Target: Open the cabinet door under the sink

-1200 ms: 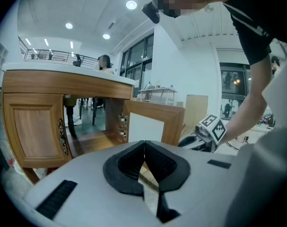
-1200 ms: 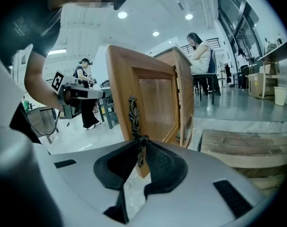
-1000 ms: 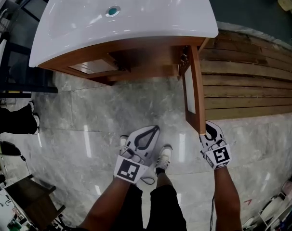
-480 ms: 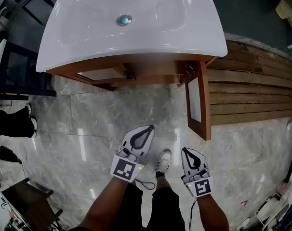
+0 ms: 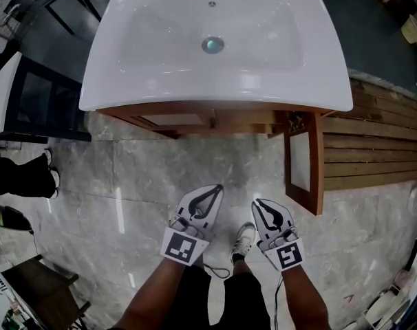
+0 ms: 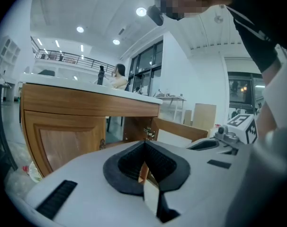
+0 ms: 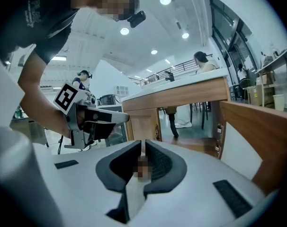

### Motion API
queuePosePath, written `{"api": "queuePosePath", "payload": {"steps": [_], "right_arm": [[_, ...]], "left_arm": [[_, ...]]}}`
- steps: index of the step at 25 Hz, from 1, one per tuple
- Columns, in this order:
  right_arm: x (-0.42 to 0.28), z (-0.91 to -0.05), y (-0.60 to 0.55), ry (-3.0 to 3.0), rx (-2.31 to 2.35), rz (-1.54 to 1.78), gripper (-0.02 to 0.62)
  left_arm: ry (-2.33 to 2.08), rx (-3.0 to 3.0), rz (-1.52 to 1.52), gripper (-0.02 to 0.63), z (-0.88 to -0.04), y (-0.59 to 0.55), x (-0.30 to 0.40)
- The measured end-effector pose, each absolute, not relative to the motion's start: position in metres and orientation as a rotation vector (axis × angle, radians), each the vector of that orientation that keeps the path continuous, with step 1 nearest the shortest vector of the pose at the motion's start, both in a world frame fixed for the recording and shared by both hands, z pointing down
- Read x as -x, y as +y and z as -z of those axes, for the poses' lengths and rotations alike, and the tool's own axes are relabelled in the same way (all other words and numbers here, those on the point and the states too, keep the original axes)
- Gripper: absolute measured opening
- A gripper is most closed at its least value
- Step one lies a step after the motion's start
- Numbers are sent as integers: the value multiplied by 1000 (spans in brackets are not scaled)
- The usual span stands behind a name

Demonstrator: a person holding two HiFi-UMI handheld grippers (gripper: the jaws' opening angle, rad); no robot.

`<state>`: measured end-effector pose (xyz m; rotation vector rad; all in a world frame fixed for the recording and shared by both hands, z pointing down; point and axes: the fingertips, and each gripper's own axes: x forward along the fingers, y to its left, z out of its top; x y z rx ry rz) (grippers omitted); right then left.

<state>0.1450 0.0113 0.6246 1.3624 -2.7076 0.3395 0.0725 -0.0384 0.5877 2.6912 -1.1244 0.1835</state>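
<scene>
The right door (image 5: 301, 160) of the cabinet (image 5: 229, 117) under the sink (image 5: 160, 67) is seen standing wide open. Seen from above, its top edge runs from the cabinet's right corner straight out over the floor (image 5: 126, 177) toward the person, and its pale inner face is turned left, toward the middle. The left door (image 5: 173, 120) is shut flat against the front.

Both tools are held low in front of the cabinet, well apart from it. The right gripper (image 5: 258, 203) is nearer the open door, which lies ahead of it and to its right; the left gripper (image 5: 215, 188) is pointed more toward the shut door. Both pairs of jaws are pressed together; nothing is held in either.

The job looks done for the right door; if the left door is wanted too, the left gripper is judged better placed.
</scene>
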Motion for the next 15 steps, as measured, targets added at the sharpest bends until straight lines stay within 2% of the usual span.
{"api": "queuePosePath", "payload": {"steps": [1,2,3,7,12,15], "right_arm": [[-140,-625,6,-2718,-1330,-333,27],[-135,-625,0,-2727,-1297,-327,63],[-130,-626,-6,-2734,-1266,-319,141],[-110,-627,-33,-2753,-1190,-261,176],[-86,-634,-70,-2759,-1158,-259,285],[-71,-637,-91,-2765,-1104,-239,327]], "left_arm": [[-1128,-2685,-186,20,-587,-39,-66],[-1132,-2678,-185,20,-586,-40,-60],[-1135,-2670,-175,20,-585,-42,-55],[-1139,-2663,-131,20,-584,-55,-40],[-1155,-2653,-113,20,-589,-76,-23],[-1174,-2671,-122,20,-592,-94,-13]]}}
